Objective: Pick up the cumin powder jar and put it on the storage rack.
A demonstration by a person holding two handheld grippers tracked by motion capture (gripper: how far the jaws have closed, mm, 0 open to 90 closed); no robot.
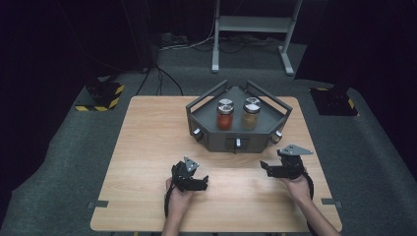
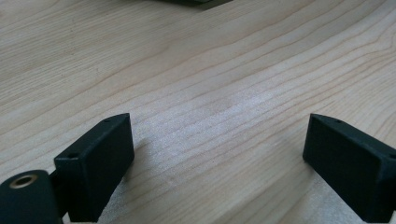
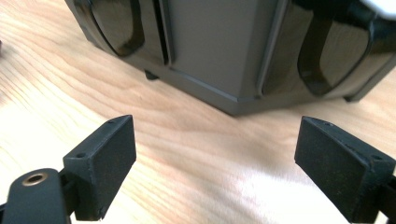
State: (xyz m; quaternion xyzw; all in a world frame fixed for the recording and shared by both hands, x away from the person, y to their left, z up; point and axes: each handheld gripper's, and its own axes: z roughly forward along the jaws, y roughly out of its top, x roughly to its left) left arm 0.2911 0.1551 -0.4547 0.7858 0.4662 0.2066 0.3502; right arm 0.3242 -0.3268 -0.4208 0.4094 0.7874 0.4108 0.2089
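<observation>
Spice rack [image 1: 255, 138]: dark grey, angular, toward the far middle of the desk [image 1: 147, 147], well apart from both hands; low front wall with small knobs, raised rails at the back.
Red-filled jar [image 1: 225, 116]: upright inside the rack, left of the pair, silver lid on top.
Brown-filled jar [image 1: 251, 114]: upright inside the rack, just beside the red-filled jar, silver lid too.
Left gripper [image 1: 202, 184]: low over the near part of the desk, left of centre, held in the left hand [image 1: 178, 196]; grey three-cornered plate on top.
Left jaws: wide apart in the left gripper view, bare wood grain between them, clamped on nothing; a dark edge of the rack at the top of that view.
Right gripper [image 1: 265, 168]: near the right front corner of the rack, close to it but not touching, held in the right hand [image 1: 298, 186]; cable trailing back along the forearm.
Right jaws: wide apart in the right gripper view, clamped on nothing; wood between them, grey rack wall [image 3: 210, 51] and two glossy black panels beyond.
Surroundings: grey carpeted floor around the desk, white metal stand at the far side, cables on the floor, two black-and-yellow striped bases at the left and right.
</observation>
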